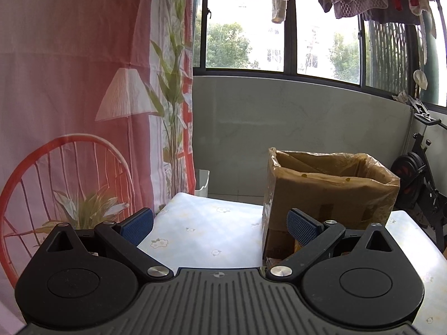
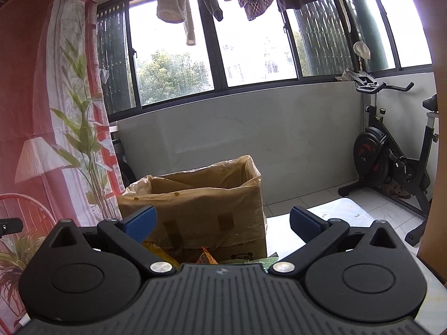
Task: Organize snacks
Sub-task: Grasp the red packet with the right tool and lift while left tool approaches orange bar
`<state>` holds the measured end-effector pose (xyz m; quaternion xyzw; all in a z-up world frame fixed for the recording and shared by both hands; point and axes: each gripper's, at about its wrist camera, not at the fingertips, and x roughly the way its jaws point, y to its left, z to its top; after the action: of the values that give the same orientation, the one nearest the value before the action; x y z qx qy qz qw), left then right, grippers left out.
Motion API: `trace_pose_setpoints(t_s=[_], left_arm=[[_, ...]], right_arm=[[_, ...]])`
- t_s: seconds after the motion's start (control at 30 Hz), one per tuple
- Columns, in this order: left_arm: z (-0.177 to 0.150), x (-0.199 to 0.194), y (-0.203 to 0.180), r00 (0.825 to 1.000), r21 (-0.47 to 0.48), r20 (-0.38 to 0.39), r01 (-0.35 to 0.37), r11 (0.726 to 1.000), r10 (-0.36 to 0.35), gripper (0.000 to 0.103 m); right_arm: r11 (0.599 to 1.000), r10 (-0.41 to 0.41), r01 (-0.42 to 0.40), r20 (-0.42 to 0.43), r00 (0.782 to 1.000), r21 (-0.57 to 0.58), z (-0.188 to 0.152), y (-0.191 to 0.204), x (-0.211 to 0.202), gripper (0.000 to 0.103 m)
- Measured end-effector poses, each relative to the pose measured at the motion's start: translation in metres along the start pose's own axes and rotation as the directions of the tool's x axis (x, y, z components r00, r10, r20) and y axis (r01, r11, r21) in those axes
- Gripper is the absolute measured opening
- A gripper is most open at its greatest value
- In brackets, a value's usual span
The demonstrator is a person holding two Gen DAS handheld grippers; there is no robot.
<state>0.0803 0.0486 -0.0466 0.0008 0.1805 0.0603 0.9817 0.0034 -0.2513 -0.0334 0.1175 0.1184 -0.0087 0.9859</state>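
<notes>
Both empty, nothing picked yet. Left hand-held gripper (image 1: 220,224) has its blue pads spread wide with nothing between, hovering over the counter (image 1: 201,229) with its floral cloth. Right hand-held gripper (image 2: 222,223) is likewise spread apart and empty. Nearest to the right one, at about 6 o'clock just past the gripper body, snack packets (image 2: 206,256) show as orange, yellow and green wrapper edges on the counter, mostly hidden, so count and type cannot be told. Just beyond them, at 12 o'clock in the right view and 2 o'clock in the left view, stands the cardboard box (image 2: 201,209), lined with a clear plastic bag (image 2: 245,167), top open; it looks like the bin for the snacks. Step in hand is judged as reaching for a first packet: tip the right gripper down, close on a flat wrapper edge, not the puffy middle, lift clear of the box rim, release inside the liner. Far behind: a grey wall, windows, hanging laundry, an exercise bike (image 2: 388,150) at 3 o'clock.
</notes>
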Motion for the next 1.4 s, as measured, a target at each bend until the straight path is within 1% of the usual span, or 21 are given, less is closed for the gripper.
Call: trace_pose_setpoints(t_s=[0.03, 0.13, 0.2, 0.3, 0.4, 0.5, 0.6, 0.63, 0.73, 0.77, 0.83, 0.97, 1.03, 1.1, 1.13, 1.2, 1.3, 1.37, 1.4], left_arm=[[-0.004, 0.009, 0.0, 1.0, 0.004, -0.016, 0.002, 1.0, -0.002, 0.102], [-0.014, 0.031, -0.002, 0.998, 0.017, -0.059, 0.002, 1.0, -0.001, 0.1], [-0.022, 0.047, -0.002, 0.996, 0.012, -0.088, 0.016, 1.0, -0.015, 0.097], [-0.034, 0.065, -0.003, 0.991, -0.004, -0.133, 0.034, 0.999, -0.034, 0.097], [-0.045, 0.079, -0.006, 0.986, -0.001, -0.163, 0.037, 0.999, -0.037, 0.097], [-0.053, 0.087, -0.009, 0.982, 0.013, -0.185, 0.039, 0.999, -0.035, 0.096], [-0.061, 0.09, -0.012, 0.981, 0.024, -0.193, 0.038, 0.999, -0.033, 0.096], [-0.063, 0.091, -0.013, 0.98, 0.024, -0.195, 0.037, 0.999, -0.031, 0.096], [-0.07, 0.093, -0.015, 0.978, 0.014, -0.206, 0.035, 0.999, -0.031, 0.096], [-0.073, 0.094, -0.016, 0.976, 0.008, -0.214, 0.033, 0.999, -0.03, 0.096], [-0.077, 0.097, -0.017, 0.973, -0.004, -0.228, 0.028, 1.0, -0.028, 0.096], [-0.084, 0.1, -0.02, 0.97, -0.001, -0.243, 0.023, 1.0, -0.023, 0.095], [-0.086, 0.099, -0.022, 0.969, 0.01, -0.245, 0.027, 1.0, -0.024, 0.095], [-0.088, 0.097, -0.023, 0.97, 0.017, -0.241, 0.029, 0.999, -0.025, 0.095], [-0.089, 0.097, -0.023, 0.971, 0.02, -0.24, 0.029, 0.999, -0.024, 0.095], [-0.09, 0.099, -0.024, 0.969, 0.021, -0.247, 0.027, 0.999, -0.021, 0.095], [-0.091, 0.1, -0.024, 0.966, 0.02, -0.257, 0.027, 0.999, -0.021, 0.095], [-0.092, 0.1, -0.024, 0.966, 0.02, -0.259, 0.027, 0.999, -0.021, 0.095], [-0.092, 0.1, -0.024, 0.966, 0.021, -0.259, 0.026, 0.999, -0.02, 0.095]], right_arm=[[1.0, 0.0, 0.0, -0.013, 1.0, 0.005, -0.003, -0.001, 0.005, 0.103], [0.999, 0.041, -0.038, -0.068, 0.997, 0.035, -0.017, -0.008, 0.023, 0.103], [0.999, 0.034, -0.032, -0.087, 0.996, 0.027, -0.026, -0.011, 0.031, 0.103], [1.0, 0.016, -0.015, -0.11, 0.994, 0.009, -0.039, -0.016, 0.04, 0.103], [1.0, 0.005, -0.003, -0.138, 0.99, 0.011, -0.05, -0.027, 0.046, 0.103], [0.999, -0.022, 0.015, -0.179, 0.984, -0.039, -0.062, -0.036, 0.052, 0.1], [0.993, -0.052, 0.025, -0.233, 0.971, -0.114, -0.075, -0.042, 0.057, 0.096], [0.989, -0.06, 0.023, -0.249, 0.967, -0.148, -0.079, -0.043, 0.058, 0.093], [0.97, -0.07, -0.004, -0.295, 0.953, -0.242, -0.089, -0.046, 0.059, 0.09], [0.965, -0.072, -0.013, -0.312, 0.947, -0.263, -0.094, -0.048, 0.06, 0.09], [0.964, -0.065, -0.03, -0.345, 0.936, -0.265, -0.102, -0.052, 0.061, 0.09], [0.977, -0.049, -0.038, -0.394, 0.918, -0.208, -0.109, -0.055, 0.067, 0.085], [0.981, -0.04, -0.043, -0.409, 0.912, -0.191, -0.109, -0.055, 0.07, 0.085], [0.987, -0.041, -0.03, -0.433, 0.901, -0.155, -0.109, -0.056, 0.073, 0.085], [0.993, -0.039, -0.016, -0.448, 0.893, -0.12, -0.109, -0.058, 0.075, 0.085], [1.0, -0.022, 0.021, -0.481, 0.876, -0.008, -0.111, -0.066, 0.082, 0.085], [0.981, -0.026, 0.122, -0.524, 0.851, 0.148, -0.11, -0.08, 0.093, 0.085], [0.965, -0.021, 0.157, -0.534, 0.845, 0.21, -0.11, -0.085, 0.099, 0.085], [0.961, -0.038, 0.178, -0.532, 0.846, 0.214, -0.11, -0.085, 0.101, 0.085]])
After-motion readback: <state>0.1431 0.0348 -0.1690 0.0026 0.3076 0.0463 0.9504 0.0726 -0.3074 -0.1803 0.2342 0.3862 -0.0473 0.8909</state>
